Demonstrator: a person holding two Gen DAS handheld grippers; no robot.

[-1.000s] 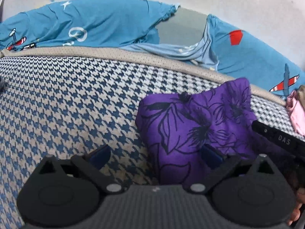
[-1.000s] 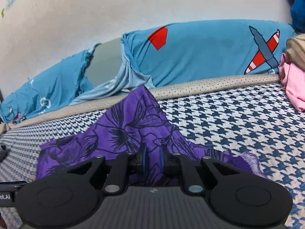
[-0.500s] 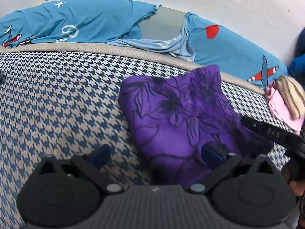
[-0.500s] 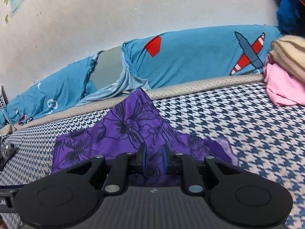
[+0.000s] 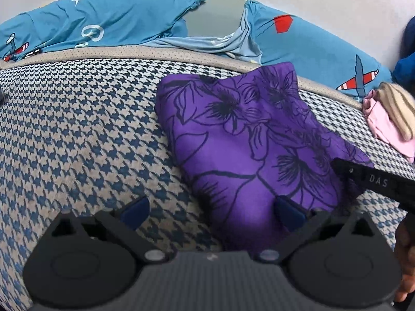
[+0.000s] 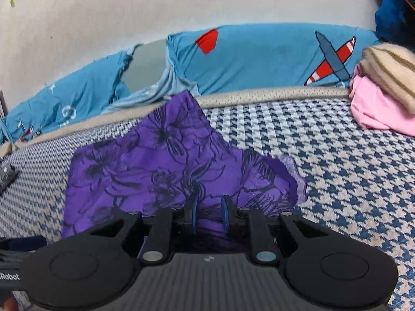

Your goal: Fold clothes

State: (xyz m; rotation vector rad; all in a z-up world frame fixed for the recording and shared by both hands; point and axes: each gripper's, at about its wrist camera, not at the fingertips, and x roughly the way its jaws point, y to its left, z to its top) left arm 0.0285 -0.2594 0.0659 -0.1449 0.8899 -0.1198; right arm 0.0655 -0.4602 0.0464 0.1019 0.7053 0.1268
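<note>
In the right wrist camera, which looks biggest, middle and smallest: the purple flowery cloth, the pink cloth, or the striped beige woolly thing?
1. Purple flowery cloth, biggest by far.
2. Pink cloth and striped beige woolly thing look similar; both are cut off at the edge, so unsure.

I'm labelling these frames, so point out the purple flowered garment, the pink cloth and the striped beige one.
purple flowered garment (image 5: 233,140), left wrist view, middle of its flat top.
pink cloth (image 6: 376,111), right wrist view, its front fold.
striped beige cloth (image 6: 389,70), right wrist view, its rounded top, lying on the pink one.

Bare houndstooth cover (image 5: 77,134) left of purple garment (image 5: 246,150), pink and striped clothes (image 6: 384,96) at right edge
</note>
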